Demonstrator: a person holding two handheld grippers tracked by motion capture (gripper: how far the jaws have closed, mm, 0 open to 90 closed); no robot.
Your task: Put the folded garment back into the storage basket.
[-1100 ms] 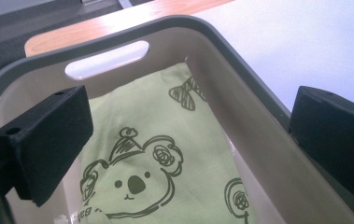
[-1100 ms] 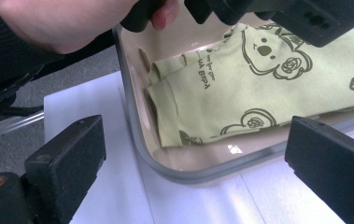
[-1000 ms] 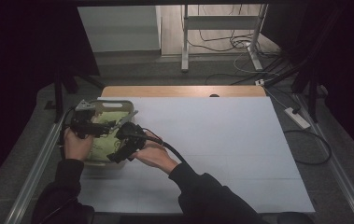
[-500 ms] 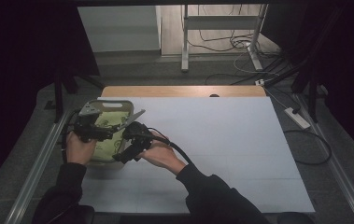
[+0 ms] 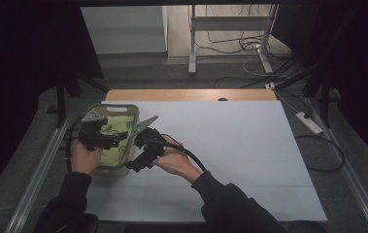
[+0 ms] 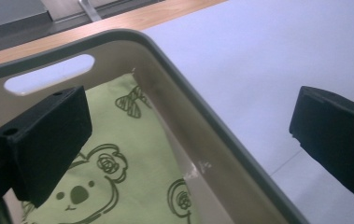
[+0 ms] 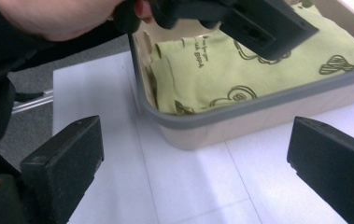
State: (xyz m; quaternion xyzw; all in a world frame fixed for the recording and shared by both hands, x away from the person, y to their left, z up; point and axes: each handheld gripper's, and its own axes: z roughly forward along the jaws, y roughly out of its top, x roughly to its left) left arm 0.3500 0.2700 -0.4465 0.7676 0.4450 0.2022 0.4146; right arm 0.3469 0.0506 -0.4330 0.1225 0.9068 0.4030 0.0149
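A lab-style recording space: a white-topped table [image 5: 230, 145] framed by aluminium rails [image 5: 36, 179], dark curtains [image 5: 21, 58] at both sides, loose cables [image 5: 230, 41] and a power strip [image 5: 309, 122] on grey floor.

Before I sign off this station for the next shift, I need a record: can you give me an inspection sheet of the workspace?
Surface: white table top, bare apart from the bin; wooden strip along its far edge.
Job's things: beige bin with grey rim and a handle slot, at the table's left; folded green cloth with a koala print lies inside.
Clutter: nothing seen on the table.
Grippers: left gripper open, its jaws straddling the bin's side wall; right gripper open, outside the bin, touching nothing.
Cables: black cable trails from the right gripper; loose cables and a power strip on the floor.
Surroundings: dark curtains on both sides, metal stand behind.
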